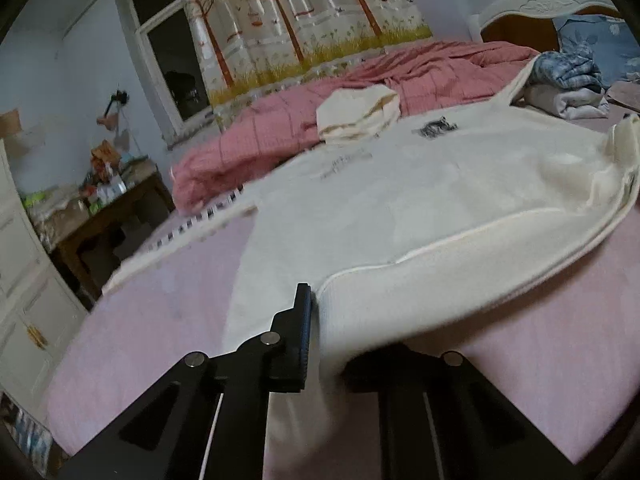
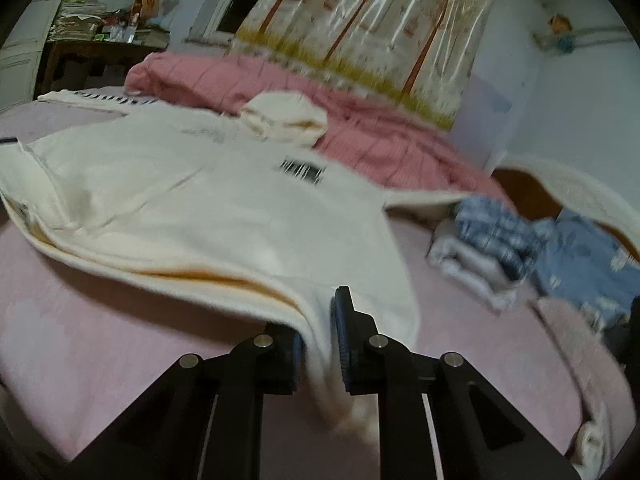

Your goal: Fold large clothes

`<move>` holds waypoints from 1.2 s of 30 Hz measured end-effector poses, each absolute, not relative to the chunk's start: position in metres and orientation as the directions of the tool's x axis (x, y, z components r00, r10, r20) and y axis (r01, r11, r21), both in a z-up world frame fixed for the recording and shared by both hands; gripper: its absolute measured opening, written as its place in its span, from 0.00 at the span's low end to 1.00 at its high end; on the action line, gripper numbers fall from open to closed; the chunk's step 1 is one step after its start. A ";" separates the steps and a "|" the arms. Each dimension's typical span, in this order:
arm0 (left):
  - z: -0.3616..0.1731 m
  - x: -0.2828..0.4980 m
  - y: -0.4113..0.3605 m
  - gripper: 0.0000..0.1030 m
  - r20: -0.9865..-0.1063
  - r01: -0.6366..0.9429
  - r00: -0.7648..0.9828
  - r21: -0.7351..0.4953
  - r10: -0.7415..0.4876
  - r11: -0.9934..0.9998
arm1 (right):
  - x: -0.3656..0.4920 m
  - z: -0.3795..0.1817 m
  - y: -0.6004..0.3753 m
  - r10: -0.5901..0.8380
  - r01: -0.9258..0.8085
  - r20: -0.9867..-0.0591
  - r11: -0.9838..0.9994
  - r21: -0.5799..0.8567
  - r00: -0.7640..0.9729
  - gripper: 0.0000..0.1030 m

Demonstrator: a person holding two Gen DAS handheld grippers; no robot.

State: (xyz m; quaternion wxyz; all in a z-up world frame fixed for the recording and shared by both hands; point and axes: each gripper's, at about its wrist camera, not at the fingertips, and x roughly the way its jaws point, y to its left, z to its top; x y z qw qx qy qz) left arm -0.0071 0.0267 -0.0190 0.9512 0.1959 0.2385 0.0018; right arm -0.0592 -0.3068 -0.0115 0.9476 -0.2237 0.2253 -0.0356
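Left gripper (image 1: 320, 344): clamped on the near left corner of the cream hoodie's hem, cloth pinched between its jaws and draping over the right one.
Right gripper (image 2: 318, 344): closed on the near right hem corner, fabric hanging down between the pads.
Why held so: both corners lifted together, probably to carry the bottom edge toward the hood for a fold.
Cream hoodie (image 2: 224, 216): spread front-up on the pink bedsheet (image 2: 100, 332), near hem raised off it, black print on the chest, hood (image 2: 286, 120) at the far end.
Left sleeve (image 1: 180, 236): stretched out to the left, striped trim showing.
Folded clothes (image 2: 484, 236): stacked to the right, clear of the hoodie.
Pink quilt (image 1: 320, 100): bunched beyond the hood, under the tree-print curtain (image 1: 304, 16).
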 end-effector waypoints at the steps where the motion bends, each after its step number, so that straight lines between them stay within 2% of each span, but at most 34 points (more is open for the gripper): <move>1: -0.014 0.002 0.026 0.11 -0.458 0.096 0.884 0.371 0.092 0.924 | -0.050 -0.006 -0.306 -0.174 -0.025 -0.402 0.896 -0.443 0.899 0.15; 6: 0.004 0.074 0.034 0.10 -0.566 0.144 0.823 0.278 0.041 0.950 | 0.002 0.011 -0.304 -0.183 -0.002 -0.391 0.904 -0.428 0.902 0.08; 9: 0.000 0.120 0.037 0.10 -0.644 0.174 0.765 0.230 0.015 0.957 | 0.043 0.013 -0.304 -0.197 0.009 -0.406 0.907 -0.421 0.892 0.08; 15: -0.023 0.171 0.035 0.10 -0.717 0.238 0.696 0.193 -0.028 0.952 | 0.111 -0.005 -0.317 -0.134 -0.035 -0.522 0.953 -0.301 0.842 0.07; 18: -0.037 0.188 0.041 0.18 -0.757 0.261 0.651 0.145 -0.063 0.954 | 0.135 -0.021 -0.327 -0.078 -0.075 -0.610 0.972 -0.221 0.788 0.07; 19: -0.039 0.188 0.042 0.22 -0.755 0.263 0.652 0.139 -0.069 0.955 | 0.141 -0.025 -0.331 -0.056 -0.083 -0.634 0.979 -0.188 0.771 0.08; 21: -0.035 0.184 0.043 0.39 -0.735 0.271 0.674 0.147 -0.079 0.951 | 0.144 -0.026 -0.341 -0.002 -0.097 -0.648 0.988 -0.117 0.761 0.08; 23: -0.024 0.172 0.048 0.79 -0.695 0.260 0.715 0.153 -0.083 0.953 | 0.142 -0.024 -0.348 0.032 -0.098 -0.640 0.993 -0.069 0.768 0.09; 26: -0.003 0.144 0.057 0.88 -0.635 0.271 0.760 0.117 -0.137 0.955 | 0.132 -0.019 -0.351 0.047 -0.109 -0.615 0.992 -0.063 0.787 0.09; 28: 0.011 0.127 0.061 0.98 -0.595 0.273 0.788 0.108 -0.158 0.956 | 0.125 -0.015 -0.354 0.050 -0.109 -0.595 0.992 -0.064 0.802 0.10; 29: 0.016 0.122 0.062 0.99 -0.576 0.265 0.802 0.107 -0.157 0.958 | 0.122 -0.014 -0.355 0.053 -0.105 -0.588 0.993 -0.055 0.807 0.12; 30: 0.020 0.117 0.063 0.99 -0.562 0.261 0.812 0.103 -0.160 0.960 | 0.121 -0.013 -0.356 0.049 -0.098 -0.588 0.994 -0.052 0.808 0.27; 31: 0.022 0.114 0.065 0.99 -0.559 0.262 0.812 0.093 -0.168 0.961 | 0.119 -0.014 -0.357 0.036 -0.084 -0.588 0.995 -0.055 0.808 0.62; 32: 0.022 0.113 0.065 0.99 -0.566 0.265 0.806 0.084 -0.173 0.961 | 0.118 -0.013 -0.359 0.022 -0.067 -0.580 0.996 -0.056 0.814 0.75; 33: 0.020 0.112 0.067 0.99 -0.576 0.266 0.799 0.076 -0.176 0.961 | 0.113 -0.011 -0.362 0.024 -0.059 -0.555 0.997 -0.046 0.832 0.81; 36: 0.009 0.110 0.071 0.99 -0.615 0.266 0.770 0.068 -0.169 0.962 | 0.103 -0.001 -0.368 0.011 -0.041 -0.515 0.998 -0.048 0.857 0.81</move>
